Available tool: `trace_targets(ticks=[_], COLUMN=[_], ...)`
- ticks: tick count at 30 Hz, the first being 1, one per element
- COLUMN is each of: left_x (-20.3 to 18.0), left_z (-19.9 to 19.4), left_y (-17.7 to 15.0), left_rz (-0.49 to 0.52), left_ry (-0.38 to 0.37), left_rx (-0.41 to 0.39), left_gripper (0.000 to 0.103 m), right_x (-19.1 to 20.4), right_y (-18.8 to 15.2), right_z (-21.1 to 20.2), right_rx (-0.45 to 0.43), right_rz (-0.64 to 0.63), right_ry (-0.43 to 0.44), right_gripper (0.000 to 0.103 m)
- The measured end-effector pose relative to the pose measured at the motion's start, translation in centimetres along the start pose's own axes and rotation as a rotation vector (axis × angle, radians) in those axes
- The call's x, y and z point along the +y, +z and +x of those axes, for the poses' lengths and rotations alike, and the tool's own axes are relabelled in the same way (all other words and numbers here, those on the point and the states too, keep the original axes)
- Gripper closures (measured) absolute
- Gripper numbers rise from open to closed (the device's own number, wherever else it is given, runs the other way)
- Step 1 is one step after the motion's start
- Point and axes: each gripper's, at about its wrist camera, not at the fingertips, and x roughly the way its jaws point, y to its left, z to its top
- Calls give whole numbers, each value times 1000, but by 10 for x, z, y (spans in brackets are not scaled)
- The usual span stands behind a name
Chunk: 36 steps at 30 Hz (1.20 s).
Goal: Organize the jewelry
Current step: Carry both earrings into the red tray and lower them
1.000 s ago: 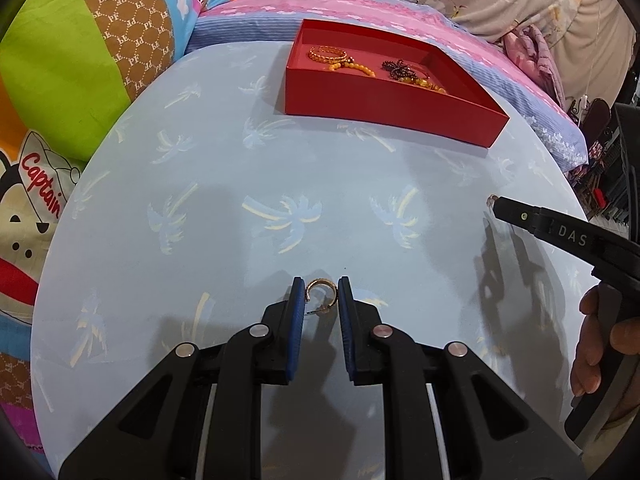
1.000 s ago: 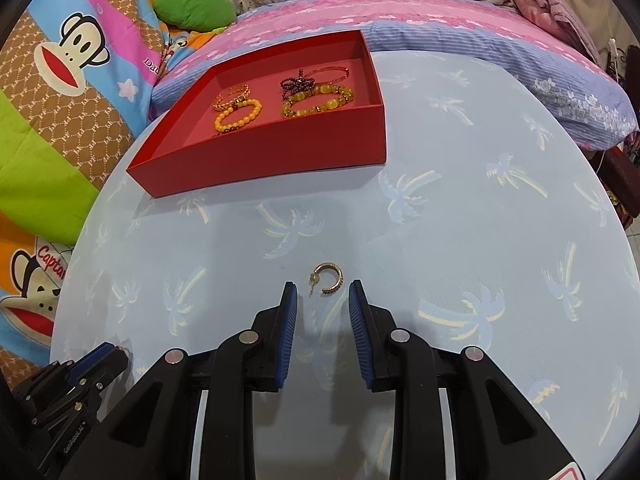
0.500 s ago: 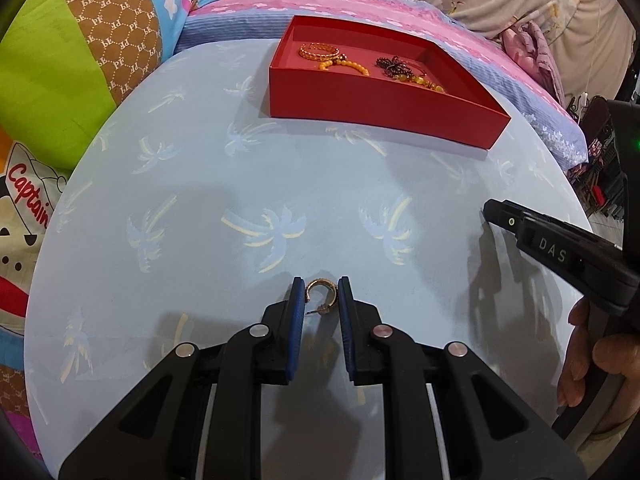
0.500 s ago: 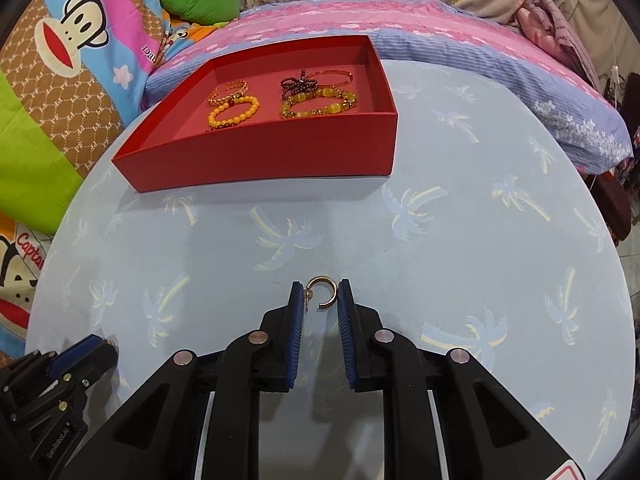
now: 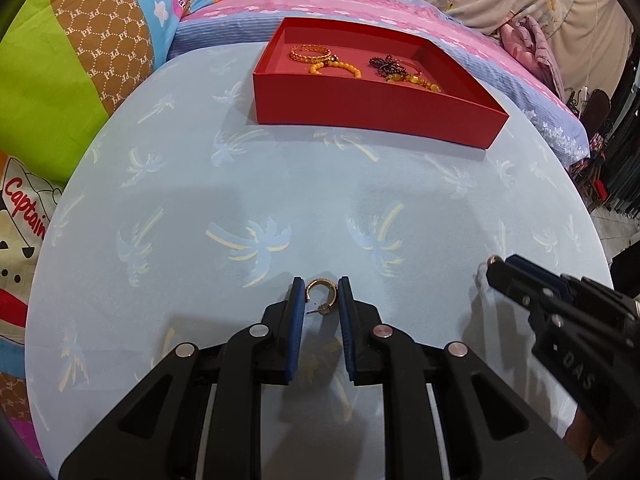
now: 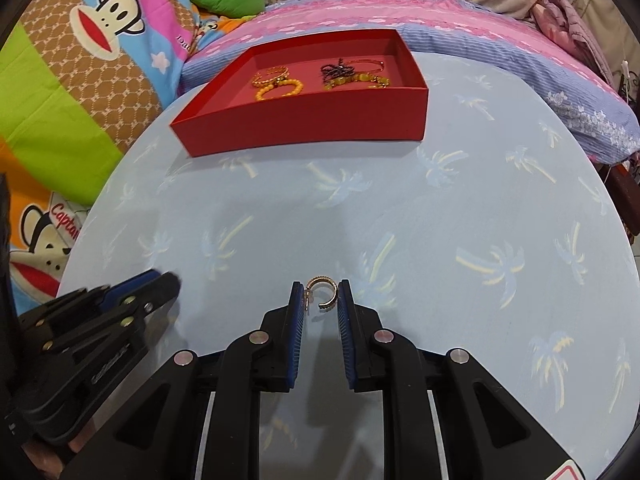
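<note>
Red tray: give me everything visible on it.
The red tray is a shallow open rectangular box, apparently matte card, with a pinkish-red floor. It sits flat at the far side of the palm-print cloth, nothing gripping it. Inside, towards the back: a gold bangle, an orange bead bracelet and a dark tangled piece with yellow-green beads.

My left hand-held gripper (image 5: 319,292) is matt black plastic with ribbed blue rubber pads (image 5: 297,312) and shiny metal rivets (image 5: 259,330). The earring (image 5: 321,294) between them is glossy gold metal with a fine grainy texture. The counter (image 5: 280,184) wears smooth, matt cloth. The red tray (image 5: 372,114) looks like matt cardboard, and the beads (image 5: 340,66) inside are glossy.
</note>
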Motion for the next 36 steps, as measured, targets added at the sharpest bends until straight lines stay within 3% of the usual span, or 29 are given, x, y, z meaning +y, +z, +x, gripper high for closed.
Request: trace_targets(ticks=[8, 19, 27, 36], left_x=[-10, -26, -35, -37], left_z=[-9, -19, -18, -1], left_y=[5, 33, 80, 162], left_rz=[23, 72, 105, 126], left_ry=[0, -17, -30, -42], left_rx=[-24, -65, -123, -194], left_gripper=[86, 86, 86, 86], right_x=[10, 12, 8, -2], right_y=[-6, 19, 64, 143], right_z=[-16, -31, -33, -12], right_rx=[-15, -80, -150, -211], right_rz=[-16, -20, -33, -30], right_ry=[25, 25, 13, 21], right_gripper=[87, 87, 86, 86])
